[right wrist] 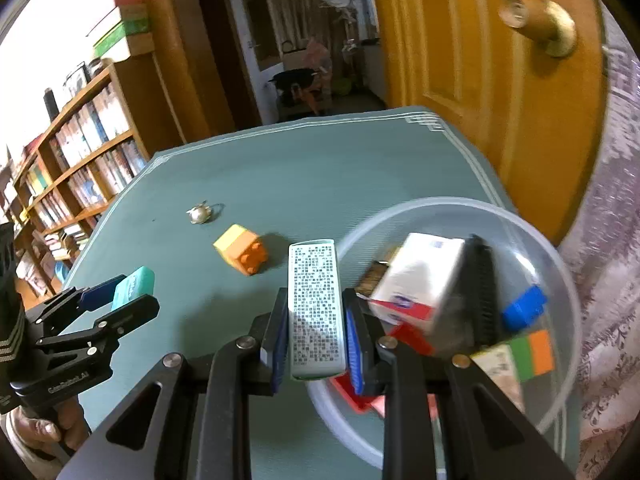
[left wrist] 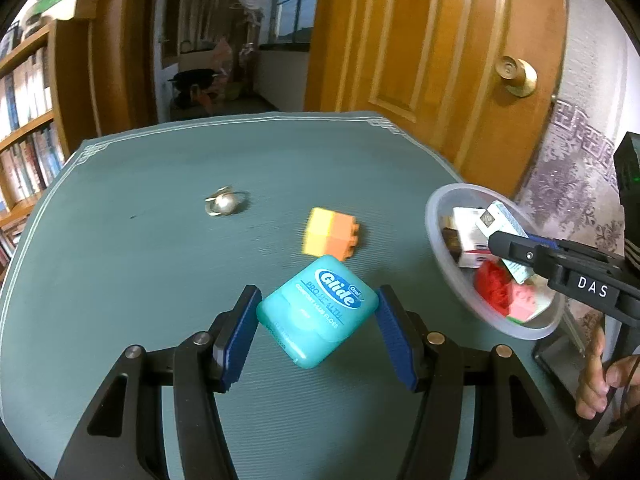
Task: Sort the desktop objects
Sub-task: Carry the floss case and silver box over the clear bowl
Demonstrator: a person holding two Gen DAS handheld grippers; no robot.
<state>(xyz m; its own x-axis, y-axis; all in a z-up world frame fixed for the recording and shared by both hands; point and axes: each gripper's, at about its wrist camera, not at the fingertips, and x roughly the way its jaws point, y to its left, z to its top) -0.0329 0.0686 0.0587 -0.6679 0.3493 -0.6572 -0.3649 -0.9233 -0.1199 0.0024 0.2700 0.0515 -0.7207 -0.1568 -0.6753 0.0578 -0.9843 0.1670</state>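
Two items are in transit at once, both headed, as I judge it, for the clear plastic bowl (right wrist: pixel 560 264) at the right edge of the counter (left wrist: pixel 160 260), which wears a grey-green cloth. The left tongs (left wrist: pixel 318 330) are clamped on a teal plastic dental floss case (left wrist: pixel 318 312) with "Glide" on its lid; the blue pads (left wrist: pixel 240 340) press its two sides and the case hangs tilted above the cloth, near the front of the counter. The right tongs (right wrist: pixel 316 336) are clenched on a slim pale-green box printed with dense small text (right wrist: pixel 317 308), held upright at the bowl's left rim, seemingly not yet over its middle.

Inside the bowl lie a white and red carton (right wrist: pixel 416 276), a black comb-like piece (right wrist: pixel 482 288), a blue block (right wrist: pixel 524 308) and other bright pieces, so the sorting looks well along. Left on the cloth, farther back, are a yellow and orange toy brick (left wrist: pixel 330 238) and a small silvery pearl trinket with a ring (left wrist: pixel 224 202), well apart from each other.

Next, the right tongs would need to carry the slim box rightward, past the rim, and release it over a free patch of the heap. The left tongs have farther to travel: rightward across the counter, clearing the brick and the other tongs, before letting the floss case drop in. Crowding at the rim is the thing to watch.
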